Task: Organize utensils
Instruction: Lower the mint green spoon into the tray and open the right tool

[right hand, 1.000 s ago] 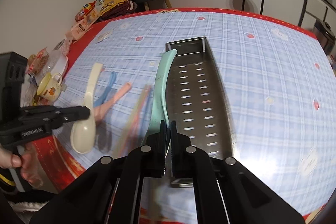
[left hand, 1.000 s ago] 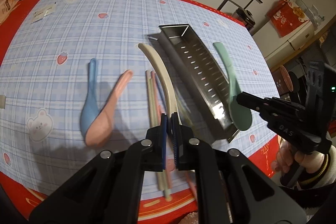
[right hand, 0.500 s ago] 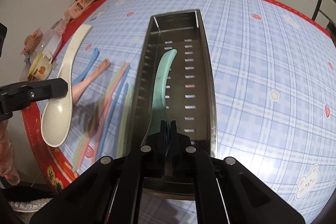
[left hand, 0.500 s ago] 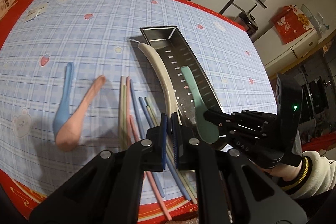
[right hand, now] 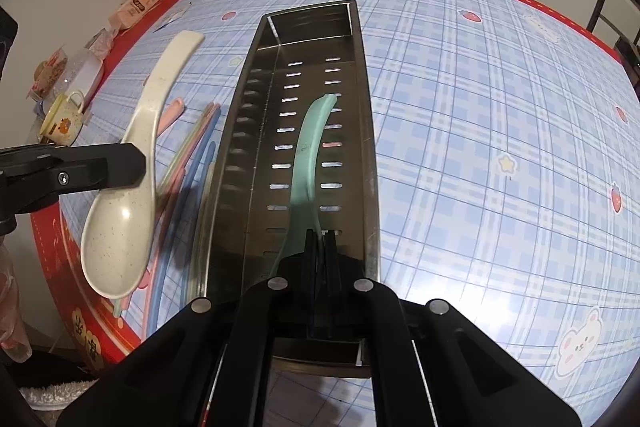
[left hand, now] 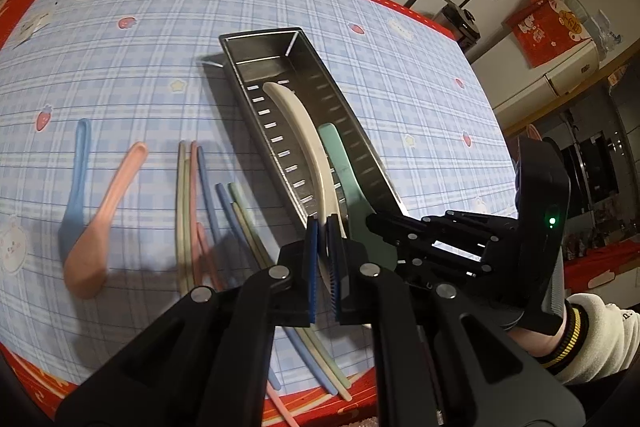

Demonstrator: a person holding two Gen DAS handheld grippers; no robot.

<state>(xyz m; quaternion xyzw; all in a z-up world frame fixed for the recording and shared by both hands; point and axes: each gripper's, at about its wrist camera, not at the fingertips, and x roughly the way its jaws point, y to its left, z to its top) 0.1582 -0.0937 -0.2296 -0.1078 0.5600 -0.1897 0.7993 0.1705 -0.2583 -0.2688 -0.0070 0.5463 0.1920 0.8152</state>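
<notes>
Both spoons have travelled from beside the steel tray (left hand: 360, 143) to over it within the last second. Left of the tray, a blue spoon (left hand: 76, 179), a pink spoon (left hand: 100, 223) and loose chopsticks (left hand: 208, 211) lie on the checked worktop (left hand: 400, 75). The left gripper (left hand: 323, 247) has its jaws clamped on the cream spoon (left hand: 304, 131), whose handle reaches over the tray. The right gripper (right hand: 319, 259) pinches the green spoon (right hand: 308, 151) low inside the tray.

The step in hand appears to be setting both spoons down; next, each pair of jaws must let go once its spoon rests on the slotted floor. Gripper bodies hide both bowls in their own views, so contact with the floor cannot be told.
</notes>
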